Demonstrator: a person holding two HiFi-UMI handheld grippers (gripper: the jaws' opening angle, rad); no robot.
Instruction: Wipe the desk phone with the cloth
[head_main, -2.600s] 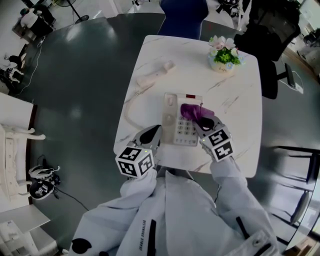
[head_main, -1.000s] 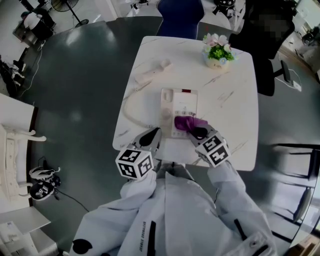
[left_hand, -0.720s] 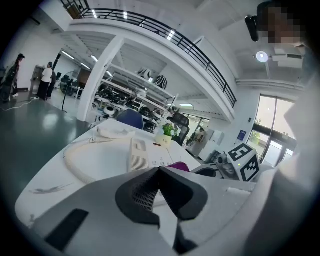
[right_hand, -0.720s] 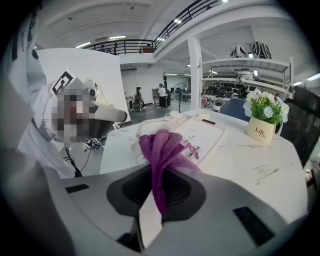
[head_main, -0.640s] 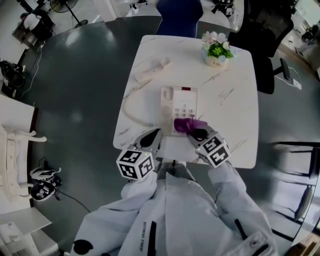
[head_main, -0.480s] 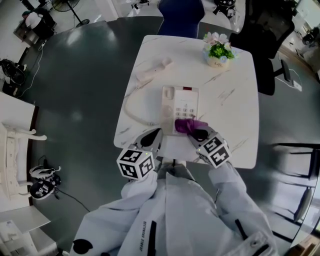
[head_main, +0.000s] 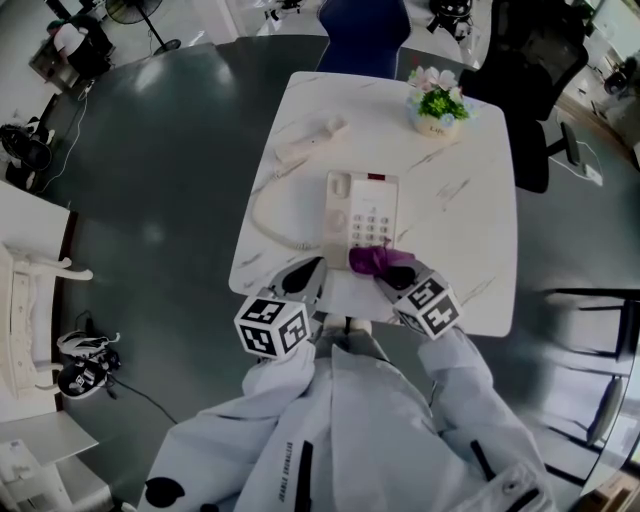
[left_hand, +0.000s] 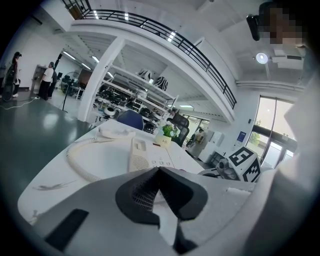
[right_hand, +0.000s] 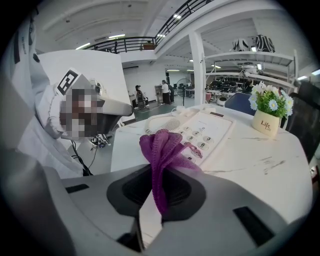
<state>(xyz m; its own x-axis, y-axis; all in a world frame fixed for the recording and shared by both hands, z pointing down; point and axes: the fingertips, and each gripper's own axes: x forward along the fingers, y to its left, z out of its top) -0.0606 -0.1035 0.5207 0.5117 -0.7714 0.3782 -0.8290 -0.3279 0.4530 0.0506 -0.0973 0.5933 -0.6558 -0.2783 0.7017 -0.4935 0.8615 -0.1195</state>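
As a wiping stroke runs out, the right claw (head_main: 390, 272) is clenched on a bunched purple cloth (head_main: 370, 258). The cloth rests at the 6 o'clock end of the phone (head_main: 362, 205), just past the keypad (right_hand: 204, 134). The phone sits mid-counter (head_main: 475, 200). The left claw (head_main: 303, 274) idles at 7 o'clock of the phone, over the counter's near edge, its jaws pressed together on nothing. The handset (head_main: 310, 138) lies off its cradle at 11 o'clock, tied to the phone by a coiled cord (head_main: 262, 215). A flower pot (head_main: 437, 108) stands at 1 o'clock.

With the cloth at the bottom of the face, the keypad side appears largely covered, so the job looks past its midpoint. The cradle strip at 9 o'clock of the keys, and the handset, likely remain to be wiped.

Some 2.6 seconds earlier, the cloth lay higher, on the upper right of the keypad. It has since been drawn down toward 6 o'clock, reaching the lower keys a second ago. The left claw, handset and pot hold their places throughout.
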